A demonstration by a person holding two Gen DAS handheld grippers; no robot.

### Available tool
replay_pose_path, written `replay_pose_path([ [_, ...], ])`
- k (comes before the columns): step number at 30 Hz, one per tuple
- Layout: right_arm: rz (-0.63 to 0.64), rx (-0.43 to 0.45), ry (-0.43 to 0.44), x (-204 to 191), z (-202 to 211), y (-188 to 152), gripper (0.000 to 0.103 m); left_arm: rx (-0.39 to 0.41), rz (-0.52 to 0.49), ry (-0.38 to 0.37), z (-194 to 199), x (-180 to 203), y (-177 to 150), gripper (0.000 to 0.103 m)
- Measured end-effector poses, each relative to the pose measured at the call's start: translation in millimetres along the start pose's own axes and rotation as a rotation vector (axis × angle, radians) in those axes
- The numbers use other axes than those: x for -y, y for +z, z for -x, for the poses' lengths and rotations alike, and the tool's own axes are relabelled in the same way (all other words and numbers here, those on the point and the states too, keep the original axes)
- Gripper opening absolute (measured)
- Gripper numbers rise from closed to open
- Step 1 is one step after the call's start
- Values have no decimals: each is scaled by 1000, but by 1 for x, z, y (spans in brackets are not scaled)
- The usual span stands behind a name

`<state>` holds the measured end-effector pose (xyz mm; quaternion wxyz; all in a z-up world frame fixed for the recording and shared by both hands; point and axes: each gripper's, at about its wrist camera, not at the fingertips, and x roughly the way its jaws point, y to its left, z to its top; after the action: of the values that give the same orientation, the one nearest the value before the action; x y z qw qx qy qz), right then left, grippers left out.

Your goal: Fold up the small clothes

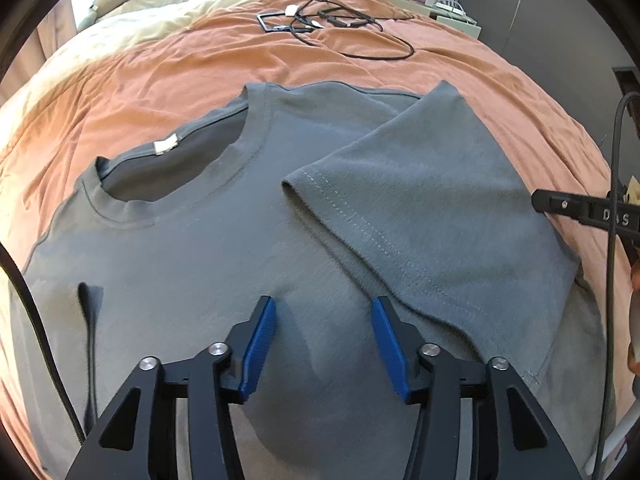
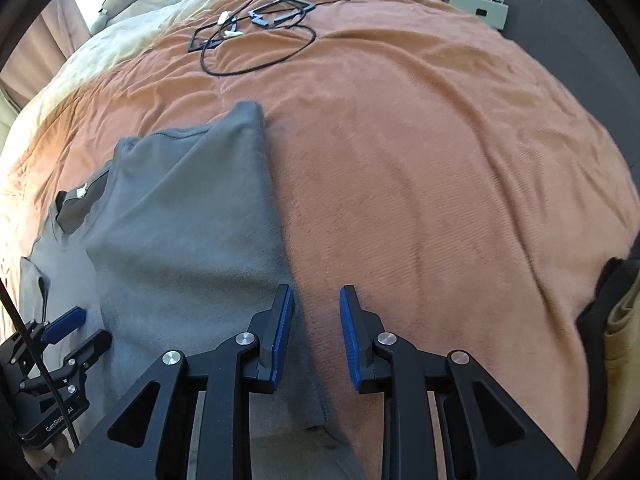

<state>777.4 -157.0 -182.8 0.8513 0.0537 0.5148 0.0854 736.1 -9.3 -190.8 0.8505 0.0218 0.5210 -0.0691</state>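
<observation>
Shirt [image 1: 208, 248] flat on bed [image 1: 168, 64], right sleeve [image 1: 432, 208] folded inward; left tool [image 1: 323, 312] wide open above it, holding nothing. Cables [image 1: 340, 28] beyond. Right tool [image 2: 317, 300] open, empty, over shirt's folded edge [image 2: 280, 208].

The T-shirt [image 1: 224, 240] is plain grey, with a darker grey inside the neck and a small white label [image 1: 165, 145]. The blanket [image 2: 420, 152] is rust orange. The cables [image 1: 344, 28] are black. Both grippers [image 1: 323, 334] [image 2: 316, 330] are black with 2 blue ribbed pads [image 1: 260, 344] each.
</observation>
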Motion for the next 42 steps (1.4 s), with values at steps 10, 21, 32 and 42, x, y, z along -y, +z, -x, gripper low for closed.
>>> replay_pose_path([
  [10, 44, 39, 39, -21, -6, 30, 20, 60, 17, 6, 25, -35, 7, 50],
  [21, 23, 42, 16, -27, -66, 79, 20, 89, 122, 106, 52, -152, -6, 50],
  [32, 86, 80, -113, -49, -92, 97, 20, 91, 362, 203, 58, -282, -33, 50],
  [42, 143, 112, -134, -62, -31, 82, 27, 135, 513, 208, 108, -329, -70, 51],
])
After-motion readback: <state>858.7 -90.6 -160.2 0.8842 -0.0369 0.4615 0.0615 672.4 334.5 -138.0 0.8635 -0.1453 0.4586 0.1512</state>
